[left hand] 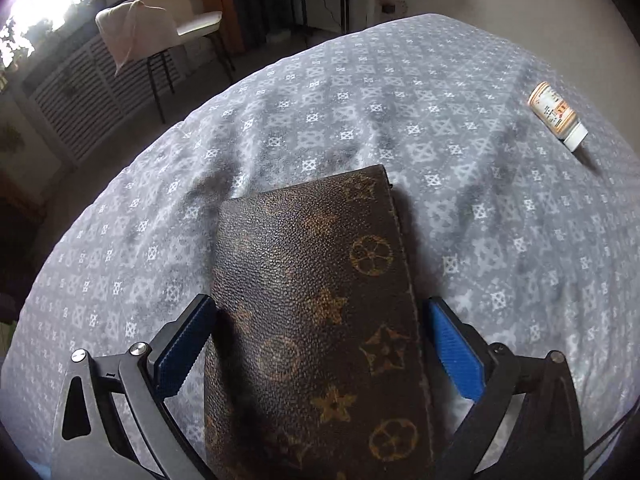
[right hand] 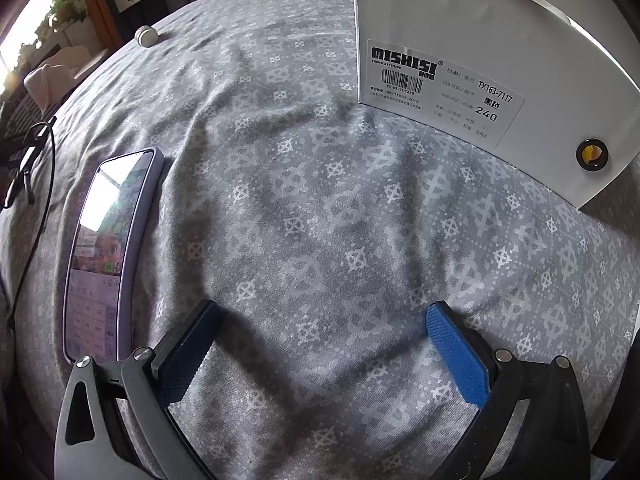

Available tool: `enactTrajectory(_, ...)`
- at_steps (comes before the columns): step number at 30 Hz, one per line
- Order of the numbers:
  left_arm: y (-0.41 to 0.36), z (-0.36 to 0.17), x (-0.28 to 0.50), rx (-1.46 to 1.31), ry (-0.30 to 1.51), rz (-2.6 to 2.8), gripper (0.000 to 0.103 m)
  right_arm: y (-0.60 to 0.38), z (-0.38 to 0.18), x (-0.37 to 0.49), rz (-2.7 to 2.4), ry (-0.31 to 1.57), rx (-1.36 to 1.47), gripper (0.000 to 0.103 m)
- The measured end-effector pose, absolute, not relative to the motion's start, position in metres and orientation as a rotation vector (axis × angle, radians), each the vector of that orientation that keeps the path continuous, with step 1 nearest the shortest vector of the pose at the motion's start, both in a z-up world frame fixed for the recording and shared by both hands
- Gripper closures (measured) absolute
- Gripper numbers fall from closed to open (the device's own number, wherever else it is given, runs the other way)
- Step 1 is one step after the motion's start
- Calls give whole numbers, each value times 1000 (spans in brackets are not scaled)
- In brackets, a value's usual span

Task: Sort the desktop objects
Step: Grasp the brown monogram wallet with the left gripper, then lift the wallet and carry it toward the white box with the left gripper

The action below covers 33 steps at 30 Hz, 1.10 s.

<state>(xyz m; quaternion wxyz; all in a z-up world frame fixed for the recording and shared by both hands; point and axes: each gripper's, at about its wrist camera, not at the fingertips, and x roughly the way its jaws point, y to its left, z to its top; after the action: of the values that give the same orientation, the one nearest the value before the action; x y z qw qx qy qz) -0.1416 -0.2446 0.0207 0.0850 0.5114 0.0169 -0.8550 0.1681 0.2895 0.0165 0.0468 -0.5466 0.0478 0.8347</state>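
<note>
1. My left gripper (left hand: pixel 320 344) has the wallet (left hand: pixel 316 320) between its fingers, pinched by the sides and lifted over the tablecloth (left hand: pixel 360 100).
2. My right gripper (right hand: pixel 322 344) is wide open, holding nothing.
3. Still loose: bottle (left hand: pixel 557 115), phone (right hand: pixel 108 256) (screen on). The white box (right hand: pixel 480 40) is probably the drop spot, so early days.

chair (left hand: pixel 160 36) draped with pale cloth | radiator grille (left hand: pixel 80 92) beneath window | potted plants (right hand: pixel 64 12) on sill

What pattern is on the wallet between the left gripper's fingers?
The wallet is dark brown with a tan flower-and-star monogram print, shown best in the left wrist view.
</note>
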Motion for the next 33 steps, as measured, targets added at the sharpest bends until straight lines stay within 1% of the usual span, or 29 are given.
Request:
enactTrajectory(2, -252, 22, -137, 1481, 78, -2584, 0, 289, 16, 168, 2544, 140, -1669, 0)
enactTrajectory(5, -269, 23, -128, 1531, 258, -2562, 0, 287, 15, 166, 2538, 129, -1672, 0)
enactTrajectory(7, -272, 18, -122, 1553, 328, -2536, 0, 285, 13, 163, 2535, 122, -1674, 0)
enactTrajectory(10, -264, 11, -118, 1507, 256, -2564, 0, 284, 12, 160, 2533, 113, -1673, 0)
enactTrajectory(11, -264, 11, -118, 1507, 261, -2571, 0, 284, 12, 159, 2533, 109, -1672, 0)
enactTrajectory(14, -271, 11, -119, 1542, 334, -2559, 0, 283, 12, 158, 2534, 107, -1670, 0)
enactTrajectory(17, -270, 12, -116, 1523, 321, -2572, 0, 283, 11, 157, 2539, 112, -1665, 0)
enactTrajectory(20, -271, 20, -112, 1500, 352, -2600, 5, 283, 11, 156, 2540, 111, -1666, 0)
enactTrajectory(22, -269, 31, -103, 1480, 411, -2647, 6, 283, 11, 156, 2540, 111, -1665, 0)
enactTrajectory(23, -265, 39, -98, 1472, 408, -2672, 7, 283, 11, 156, 2540, 111, -1665, 0)
enactTrajectory(28, -203, 97, -81, 1398, 173, -2889, 8, 282, 11, 155, 2544, 110, -1662, 0)
enactTrajectory(33, -96, 168, -63, 1423, -64, -3153, 8, 283, 12, 156, 2557, 127, -1653, 0)
